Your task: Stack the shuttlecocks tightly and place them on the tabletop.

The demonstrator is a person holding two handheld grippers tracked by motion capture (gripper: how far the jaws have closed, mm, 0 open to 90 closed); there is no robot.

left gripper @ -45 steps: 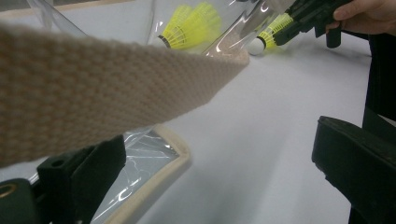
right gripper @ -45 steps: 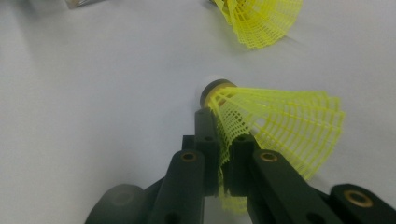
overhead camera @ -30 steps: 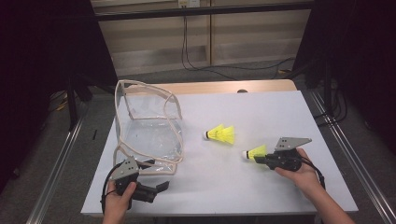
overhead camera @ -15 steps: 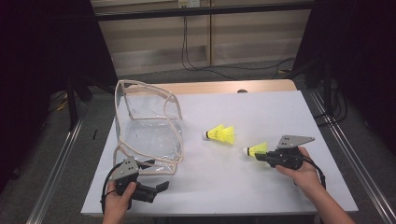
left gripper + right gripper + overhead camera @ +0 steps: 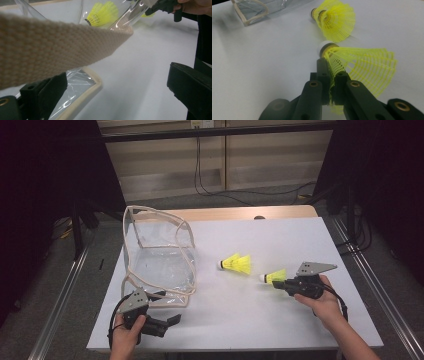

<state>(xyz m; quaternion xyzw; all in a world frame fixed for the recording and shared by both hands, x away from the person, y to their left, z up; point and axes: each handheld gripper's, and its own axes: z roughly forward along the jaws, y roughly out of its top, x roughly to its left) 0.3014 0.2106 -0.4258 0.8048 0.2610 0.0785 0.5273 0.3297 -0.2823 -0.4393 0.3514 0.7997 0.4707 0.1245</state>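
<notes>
A clear plastic bag (image 5: 160, 255) with beige trim stands open on the left of the white table (image 5: 280, 235). One yellow shuttlecock (image 5: 237, 264) lies on the table in the middle. My right gripper (image 5: 281, 283) is shut on the mesh skirt of a second yellow shuttlecock (image 5: 272, 277), cork pointing left. In the right gripper view the jaws (image 5: 332, 71) pinch that skirt (image 5: 364, 67), with the loose shuttlecock (image 5: 335, 18) just beyond. My left gripper (image 5: 170, 320) stands open by the bag's near corner. In the left gripper view the bag's beige strap (image 5: 62, 47) crosses close above the open jaws.
The bag's trimmed bottom edge (image 5: 85, 92) lies beside the left jaw. The table's front edge is just under both hands. Cables (image 5: 210, 175) hang behind the table, and metal rails (image 5: 370, 280) run along both sides.
My right gripper has edged slightly away from the person with the shuttlecock held in it. The left gripper and the bag have not moved.
</notes>
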